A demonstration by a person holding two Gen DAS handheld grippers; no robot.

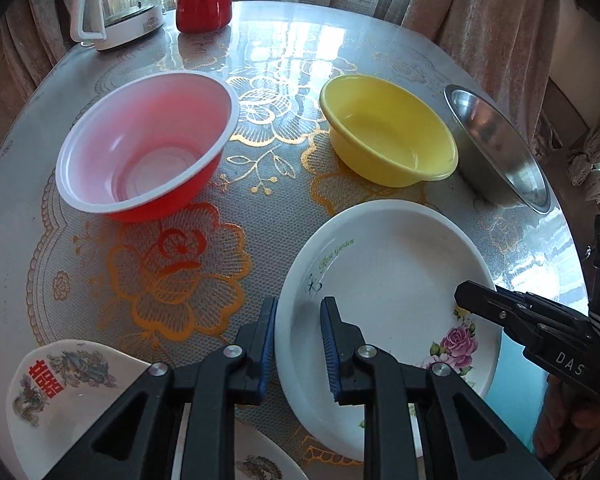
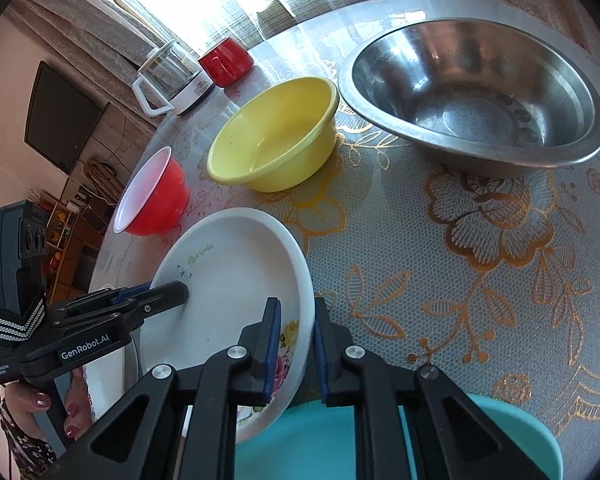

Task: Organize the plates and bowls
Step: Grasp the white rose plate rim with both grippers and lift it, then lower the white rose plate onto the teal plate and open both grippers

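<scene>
A white rose-patterned plate (image 1: 388, 264) sits near the table's front, also in the right wrist view (image 2: 236, 264). My left gripper (image 1: 299, 320) straddles its left rim, jaws narrowly apart, one finger inside and one outside. My right gripper (image 2: 294, 320) straddles its right rim the same way; whether either pinches the rim is unclear. The right gripper shows in the left wrist view (image 1: 476, 294); the left gripper shows in the right wrist view (image 2: 176, 292). A red bowl (image 1: 148, 144), a yellow bowl (image 1: 388, 128) and a steel bowl (image 2: 472, 92) stand behind.
A dragon-patterned white plate (image 1: 72, 392) lies at the front left under my left gripper. A teal plate (image 2: 512, 432) lies under my right gripper. A glass kettle (image 1: 116, 4) and red mug (image 1: 204, 6) stand at the far edge.
</scene>
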